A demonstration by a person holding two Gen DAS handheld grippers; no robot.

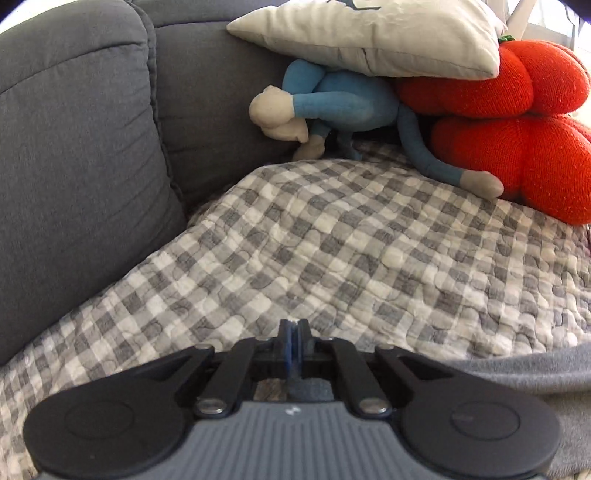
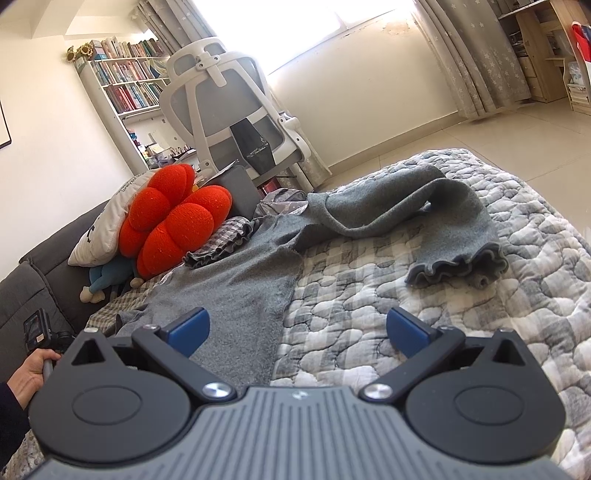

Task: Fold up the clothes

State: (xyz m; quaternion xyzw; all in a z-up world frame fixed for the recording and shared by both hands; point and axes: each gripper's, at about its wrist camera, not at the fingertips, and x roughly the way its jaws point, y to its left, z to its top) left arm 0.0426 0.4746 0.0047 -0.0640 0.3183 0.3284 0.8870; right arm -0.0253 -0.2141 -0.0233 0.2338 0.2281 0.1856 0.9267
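Right wrist view is filled at its centre by a grey knitted garment with a ruffled cuff [image 2: 258, 266], spread loosely over a grey-and-white checked quilted blanket [image 2: 424, 295]. One long sleeve is seen arching across the upper right of the frame and ending in the frill at right of centre; the body runs down towards the lower left. No fold is visible in it yet, so the task is judged to be at its very start, with every fold left to be made. The right gripper [image 2: 297, 326] is held with its blue pads wide apart, nothing between them, low in the frame over the garment's near edge. In the left wrist view the left gripper [image 1: 294, 334] is shown with its pads pressed together at bottom centre; whether cloth is pinched there cannot be told, though grey knit is seen just beside it at lower right. A dark grey sofa cushion [image 1: 74, 147] fills the upper left of that frame, and an orange-red segmented plush cushion [image 1: 517, 129], a blue stuffed toy [image 1: 351, 99] and a cream pillow [image 1: 369, 33] are piled at upper right.
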